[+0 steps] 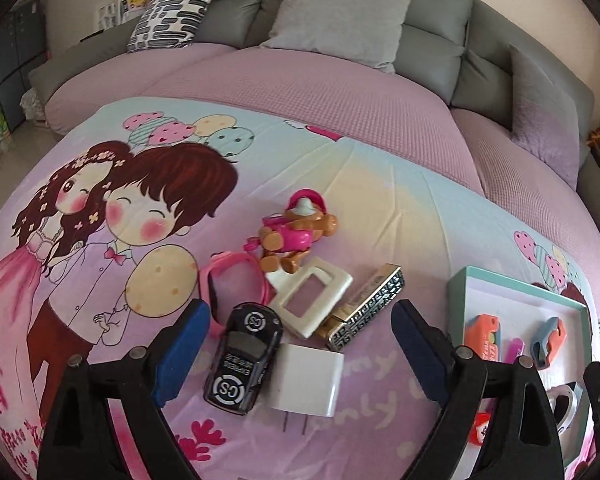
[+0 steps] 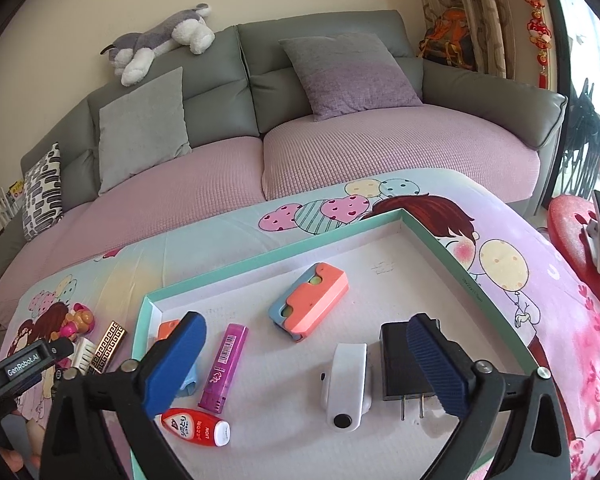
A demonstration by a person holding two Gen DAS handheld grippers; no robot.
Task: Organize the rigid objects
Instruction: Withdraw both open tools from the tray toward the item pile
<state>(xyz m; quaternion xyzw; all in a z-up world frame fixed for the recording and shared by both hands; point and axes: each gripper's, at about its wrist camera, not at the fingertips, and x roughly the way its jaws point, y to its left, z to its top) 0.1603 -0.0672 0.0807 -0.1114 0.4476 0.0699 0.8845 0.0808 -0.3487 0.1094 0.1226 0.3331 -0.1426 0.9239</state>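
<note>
Grey sofa (image 2: 320, 80) with a pink seat cover fills the back, and in front of it a cartoon-print cloth (image 1: 100, 240) covers the surface that carries everything. Biggest piece on it: the mint-rimmed tray (image 2: 260, 258) near the cloth's right edge, already holding an orange-and-blue case (image 2: 310, 300), a black plug adapter (image 2: 396, 364), a white oval gadget (image 2: 346, 384), a purple lighter (image 2: 225, 364) and a red-and-white bottle (image 2: 196, 426). Over it hangs the right gripper (image 2: 304, 364), fingers wide, holding nothing. Left of the tray sits the loose pile, and the left gripper (image 1: 300, 344) hovers right above it, fingers spread wide and empty, bracketing the black toy car (image 1: 244, 358) and the white charger cube (image 1: 306, 380), which touch side by side. Judging by that line-up, one of these goes next: better to centre on a single item, drop low, and close across its narrow sides so the neighbour isn't dragged along. Behind them wait a white frame-shaped piece (image 1: 312, 294), a patterned harmonica (image 1: 366, 306) and a pink bear toy (image 1: 296, 232).
</note>
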